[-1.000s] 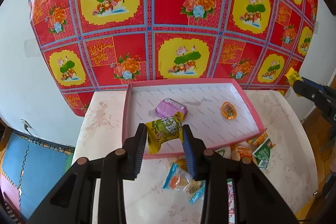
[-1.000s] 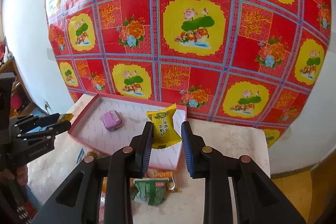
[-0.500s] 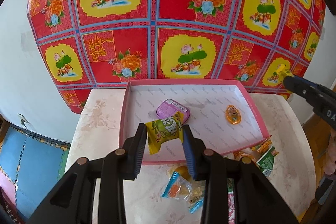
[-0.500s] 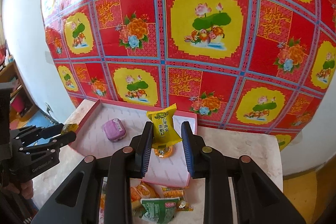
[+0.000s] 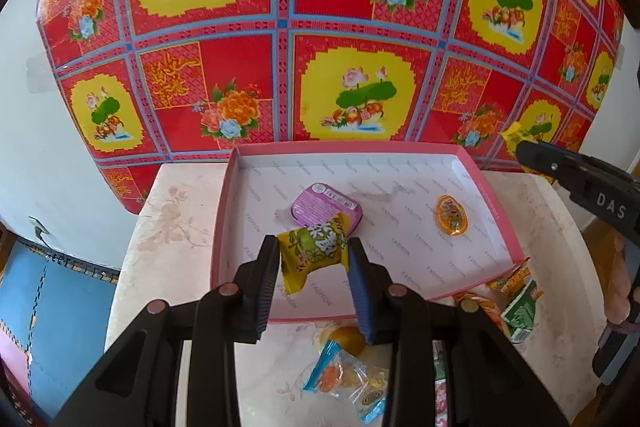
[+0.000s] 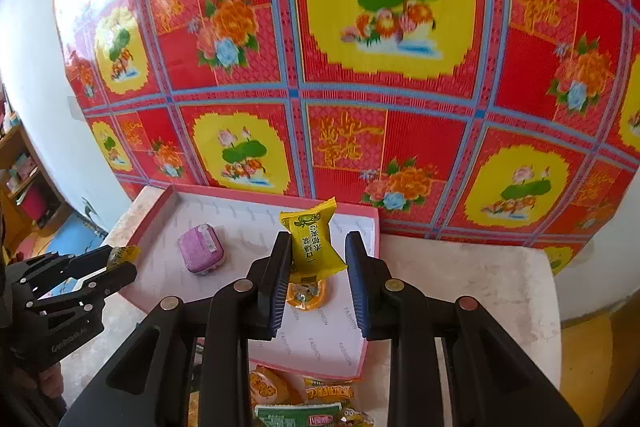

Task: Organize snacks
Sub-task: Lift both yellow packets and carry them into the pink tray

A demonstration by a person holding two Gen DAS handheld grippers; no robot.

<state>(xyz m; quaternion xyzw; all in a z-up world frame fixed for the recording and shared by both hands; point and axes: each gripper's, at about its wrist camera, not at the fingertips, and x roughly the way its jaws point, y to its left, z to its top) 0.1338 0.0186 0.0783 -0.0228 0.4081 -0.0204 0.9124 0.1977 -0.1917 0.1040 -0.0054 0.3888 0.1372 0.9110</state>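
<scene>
Left claw (image 5: 314, 259) clamped on a yellow-green candy packet (image 5: 314, 251), held over the near part of the pink tray (image 5: 496, 211). Right claw (image 6: 318, 267) gripping a yellow candy packet (image 6: 311, 245) above the tray's right end, hiding most of an orange jelly cup (image 6: 306, 297) beneath. Purple tin (image 5: 326, 205) partly covered by the left packet. Loose snacks (image 5: 344, 373) on the table (image 5: 168, 251) near the tray, partly blocked by claw arms, labels unreadable.

The tray (image 5: 496, 215) is pink with white inside, the tin (image 5: 326, 205) purple, the wall cloth (image 5: 320, 27) red with yellow flower squares
</scene>
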